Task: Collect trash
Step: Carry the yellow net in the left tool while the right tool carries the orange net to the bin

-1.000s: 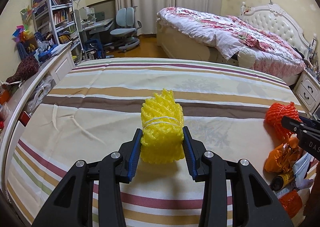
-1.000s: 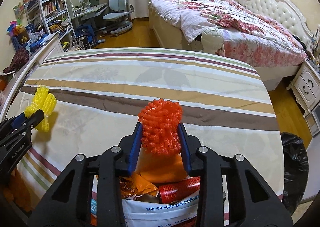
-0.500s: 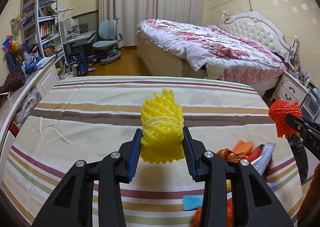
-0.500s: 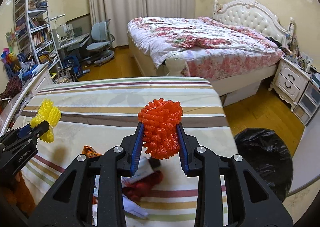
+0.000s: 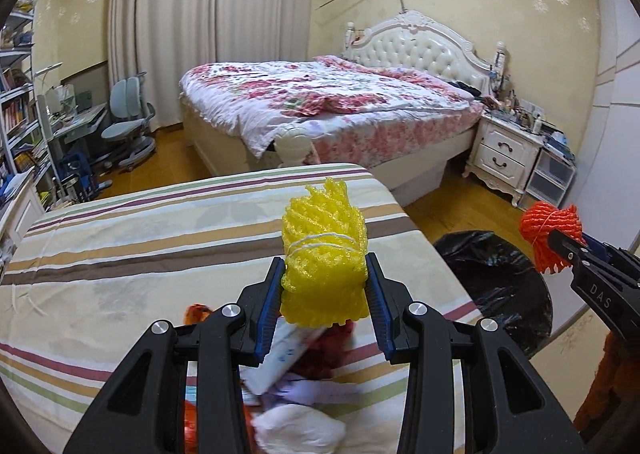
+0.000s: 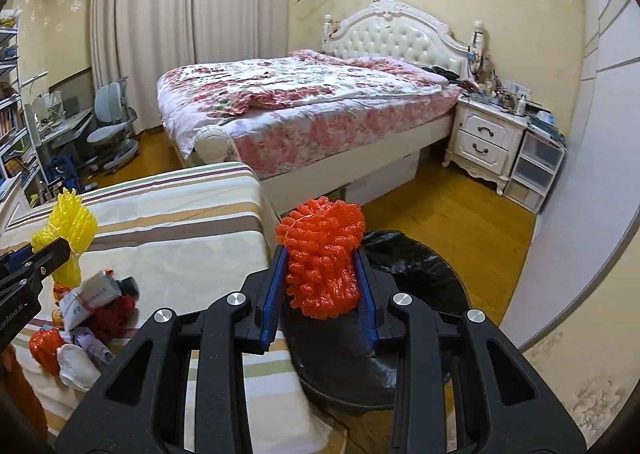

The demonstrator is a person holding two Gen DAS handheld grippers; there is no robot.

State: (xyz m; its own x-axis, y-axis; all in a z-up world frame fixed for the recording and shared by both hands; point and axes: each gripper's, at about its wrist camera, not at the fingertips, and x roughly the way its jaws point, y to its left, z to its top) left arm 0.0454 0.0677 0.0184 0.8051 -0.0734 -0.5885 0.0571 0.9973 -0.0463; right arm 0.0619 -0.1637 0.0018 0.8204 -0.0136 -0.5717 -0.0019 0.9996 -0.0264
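Note:
My left gripper (image 5: 325, 294) is shut on a yellow foam net bundle (image 5: 323, 254), held above the striped table (image 5: 120, 254) near its right edge. My right gripper (image 6: 322, 282) is shut on an orange foam net bundle (image 6: 322, 258), held above the black-lined trash bin (image 6: 416, 266) beside the table. The bin also shows in the left wrist view (image 5: 492, 282), and the orange bundle (image 5: 550, 232) hangs over it. A pile of trash (image 6: 84, 306) lies on the table: wrappers, white paper, an orange net.
A flowered bed (image 5: 320, 101) stands behind the table. A white nightstand (image 6: 488, 137) and plastic drawers (image 6: 536, 169) are at the right wall. A desk chair (image 5: 128, 129) and shelves (image 5: 16, 101) are at the left. Wooden floor surrounds the bin.
Both grippers have swung right with their bundles. The right one went from over the trash pile to above the bin. The left one now sits near the table's right edge.

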